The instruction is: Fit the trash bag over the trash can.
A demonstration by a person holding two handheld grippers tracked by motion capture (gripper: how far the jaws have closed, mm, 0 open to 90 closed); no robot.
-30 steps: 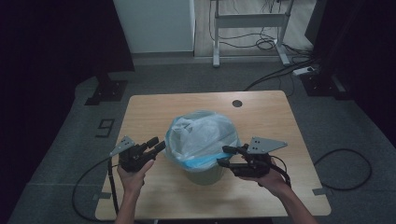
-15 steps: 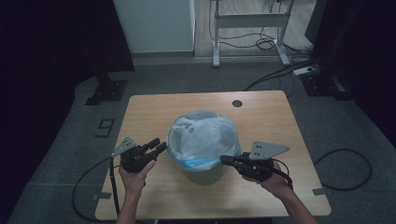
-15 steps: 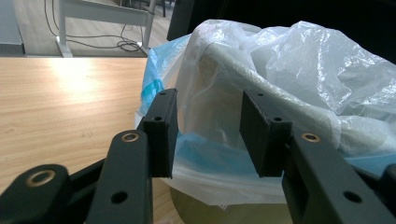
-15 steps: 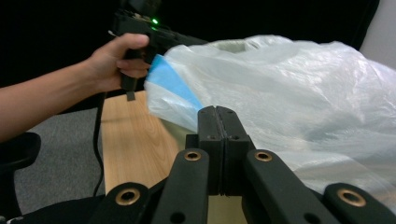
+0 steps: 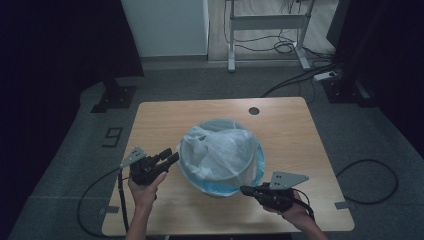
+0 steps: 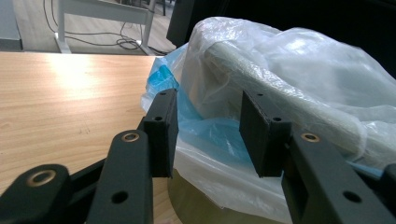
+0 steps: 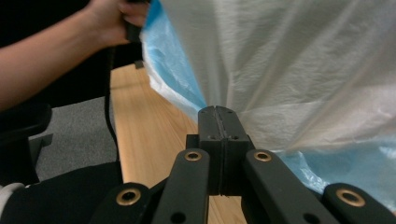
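Observation:
A round bin (image 5: 210, 186) stands mid-table, lined with a blue bag (image 5: 248, 182) and with a white plastic bag (image 5: 220, 150) bulging from its top. My left gripper (image 5: 169, 156) hovers just left of the bin, jaws open. In the left gripper view the blue and white film (image 6: 219, 126) lies beyond the open left gripper (image 6: 208, 133), untouched by the pads. My right gripper (image 5: 243, 190) is low at the bin's front right. In the right gripper view the right gripper (image 7: 218, 112) is shut, and the bag film (image 7: 280, 84) draws to a point at the jaw tips.
The wooden table (image 5: 165, 120) has a dark cable hole (image 5: 254, 110) at the back right. Black cables trail off both front corners to the grey floor. A metal desk frame (image 5: 265, 25) and a white cabinet stand behind the table.
My right gripper has dropped lower toward the table's front edge and its jaws have closed at the bag's lower rim. The left gripper has stayed put.

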